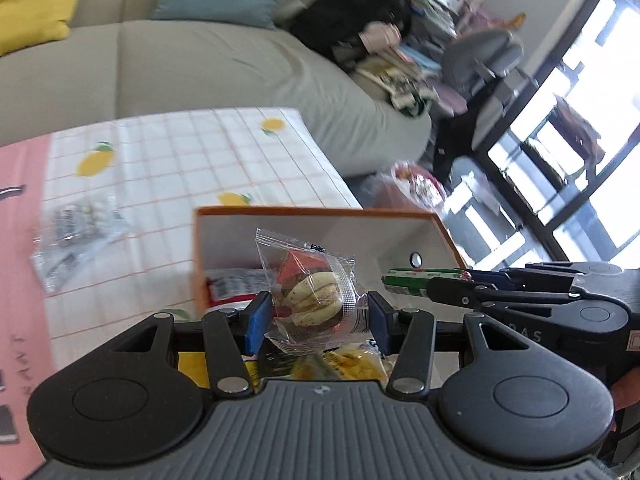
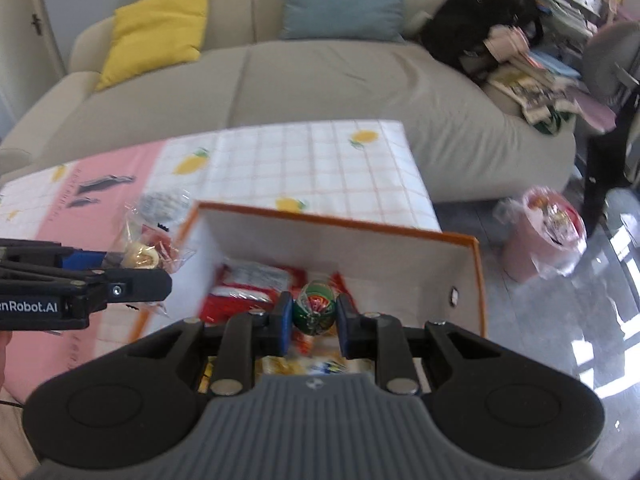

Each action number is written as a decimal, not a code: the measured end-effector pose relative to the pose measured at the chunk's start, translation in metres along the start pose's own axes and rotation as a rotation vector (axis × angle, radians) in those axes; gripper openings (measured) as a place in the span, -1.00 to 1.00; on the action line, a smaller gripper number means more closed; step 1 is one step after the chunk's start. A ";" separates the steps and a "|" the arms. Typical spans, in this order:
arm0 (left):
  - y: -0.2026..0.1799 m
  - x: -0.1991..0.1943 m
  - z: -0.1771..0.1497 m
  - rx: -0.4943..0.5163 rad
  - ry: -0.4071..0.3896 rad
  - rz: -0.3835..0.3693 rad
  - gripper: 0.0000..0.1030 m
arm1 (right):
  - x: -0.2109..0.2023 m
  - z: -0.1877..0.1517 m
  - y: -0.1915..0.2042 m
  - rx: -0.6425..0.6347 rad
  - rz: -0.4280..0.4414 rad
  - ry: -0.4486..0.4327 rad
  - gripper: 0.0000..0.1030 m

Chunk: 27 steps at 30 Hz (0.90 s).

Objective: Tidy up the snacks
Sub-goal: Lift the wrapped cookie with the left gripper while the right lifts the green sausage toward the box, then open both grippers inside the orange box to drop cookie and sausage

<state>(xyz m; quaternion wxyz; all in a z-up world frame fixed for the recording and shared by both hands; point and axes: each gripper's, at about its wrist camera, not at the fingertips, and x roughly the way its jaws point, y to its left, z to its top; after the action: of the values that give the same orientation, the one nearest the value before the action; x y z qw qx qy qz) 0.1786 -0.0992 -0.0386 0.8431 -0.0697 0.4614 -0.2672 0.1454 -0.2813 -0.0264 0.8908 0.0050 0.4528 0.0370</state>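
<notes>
We have both grippers loaded and hanging over the open orange-rimmed box (image 2: 476, 280), which sits just ahead of and below the fingers on the lemon-print tablecloth (image 1: 192, 148). The left gripper (image 1: 316, 316) pinches a clear-wrapped snack packet (image 1: 312, 292) by its lower half, so the crinkled top stands up between the blue pads (image 1: 256, 320); we judge that grip keeps the loose film from sliding out while it is carried. The right gripper (image 2: 314, 316) is pressed tight on a green foil-wrapped sausage stick (image 2: 314, 308), seen end-on from its own camera and as a long stick pointing ahead in the left view, held near one end so the rest can drop in lengthwise. Inside the box, beneath both tools, a red-and-white packet (image 2: 248, 284) and yellow wrappers (image 1: 352, 364) already lie, so we read this as sorting well under way, with release over the box coming next. One more clear bag of snacks (image 1: 76, 232) waits on the cloth, well off to the left gripper's left, still to be collected
</notes>
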 end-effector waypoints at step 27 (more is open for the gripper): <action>-0.033 0.128 0.001 0.117 0.292 -0.022 0.16 | 0.098 -0.028 -0.033 -0.342 -0.061 0.198 -0.60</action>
<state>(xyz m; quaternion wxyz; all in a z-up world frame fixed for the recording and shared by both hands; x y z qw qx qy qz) 0.2215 -0.1934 -0.1207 0.7667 0.0140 0.5621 -0.3098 0.1826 -0.3075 -0.1235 0.8306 -0.1637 0.5251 0.0869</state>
